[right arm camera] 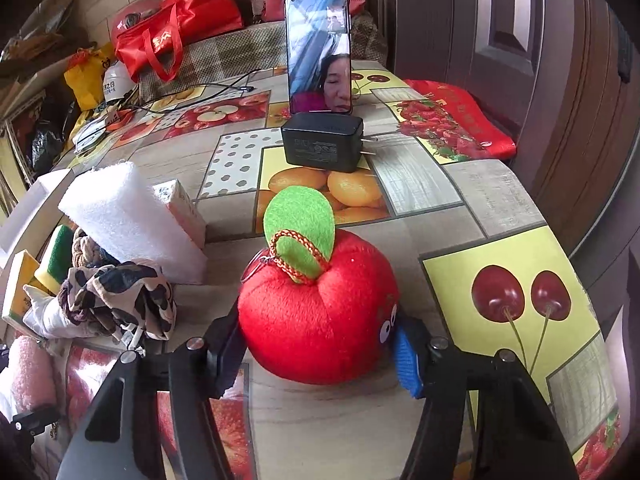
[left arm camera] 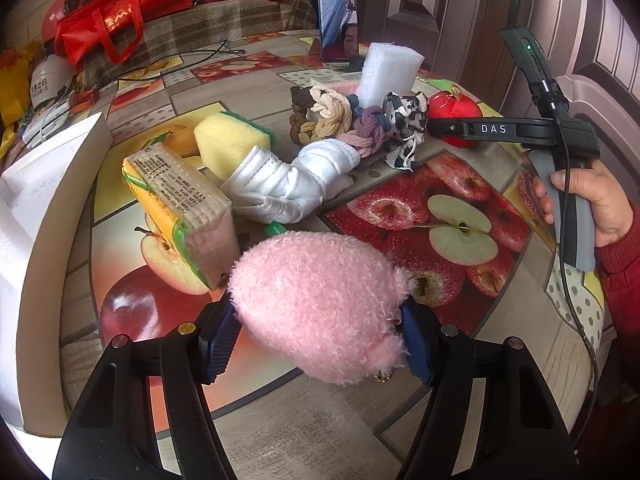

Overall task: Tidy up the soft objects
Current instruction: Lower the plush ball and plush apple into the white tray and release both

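Pinched mid-body for a steady lift: pink plush toy (left arm camera: 320, 304) in left gripper (left arm camera: 320, 340) jaws, red plush apple (right arm camera: 320, 316) in right gripper (right arm camera: 320, 352) jaws, scrunchies (left arm camera: 340, 120) at twelve o'clock on tabletop (left arm camera: 320, 420).

Brown panelled door (right arm camera: 500, 40), perhaps wooden.

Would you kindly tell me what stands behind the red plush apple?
Behind the red plush apple stands a black power adapter, then an upright smartphone on the fruit-patterned tablecloth. The adapter hides the phone's base, so its support cannot be seen.
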The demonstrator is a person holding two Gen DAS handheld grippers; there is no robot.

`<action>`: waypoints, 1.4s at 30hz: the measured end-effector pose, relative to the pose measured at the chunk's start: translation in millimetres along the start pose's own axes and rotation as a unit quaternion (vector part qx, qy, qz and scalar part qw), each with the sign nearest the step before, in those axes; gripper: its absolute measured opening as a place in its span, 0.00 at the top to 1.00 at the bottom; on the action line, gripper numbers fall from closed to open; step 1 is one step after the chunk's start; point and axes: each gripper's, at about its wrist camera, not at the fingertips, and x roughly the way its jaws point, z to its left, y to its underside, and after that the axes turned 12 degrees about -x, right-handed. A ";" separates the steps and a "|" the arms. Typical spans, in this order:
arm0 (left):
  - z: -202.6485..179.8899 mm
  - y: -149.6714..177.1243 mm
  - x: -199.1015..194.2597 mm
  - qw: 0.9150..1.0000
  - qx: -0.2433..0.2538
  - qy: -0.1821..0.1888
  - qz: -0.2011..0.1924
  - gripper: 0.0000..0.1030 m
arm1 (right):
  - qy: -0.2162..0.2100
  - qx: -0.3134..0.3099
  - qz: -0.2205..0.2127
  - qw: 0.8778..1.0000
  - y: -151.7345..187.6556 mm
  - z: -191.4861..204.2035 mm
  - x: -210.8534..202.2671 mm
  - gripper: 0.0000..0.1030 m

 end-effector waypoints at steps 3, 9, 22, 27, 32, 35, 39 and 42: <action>2.3 0.2 -2.1 1.000 -0.005 0.008 0.001 0.33 | -0.011 -0.013 0.002 1.000 7.8 5.5 -7.0 0.39; 7.2 3.6 -14.0 1.000 -0.015 0.025 -0.009 0.33 | -0.065 -0.052 0.003 0.997 22.9 25.6 -27.7 0.39; 44.2 11.3 -72.4 0.979 -0.077 -0.075 -0.176 0.32 | -0.111 -0.121 -0.119 0.979 22.3 105.4 -75.5 0.39; 84.1 14.8 -86.9 0.957 -0.122 -0.141 -0.221 0.32 | -0.109 -0.138 -0.170 0.970 8.9 130.2 -68.9 0.39; 115.2 18.7 -99.9 0.932 -0.131 -0.211 -0.266 0.32 | -0.117 -0.137 -0.209 0.961 -0.9 152.7 -68.2 0.40; 131.7 21.4 -105.9 0.925 -0.141 -0.221 -0.276 0.32 | -0.124 -0.142 -0.230 0.955 -4.2 167.1 -70.5 0.40; 160.8 26.7 -116.2 0.910 -0.166 -0.250 -0.287 0.32 | -0.136 -0.144 -0.252 0.947 -8.4 184.9 -72.1 0.39; 180.6 28.7 -123.5 0.896 -0.178 -0.276 -0.300 0.32 | -0.146 -0.148 -0.256 0.944 -13.9 200.1 -68.7 0.39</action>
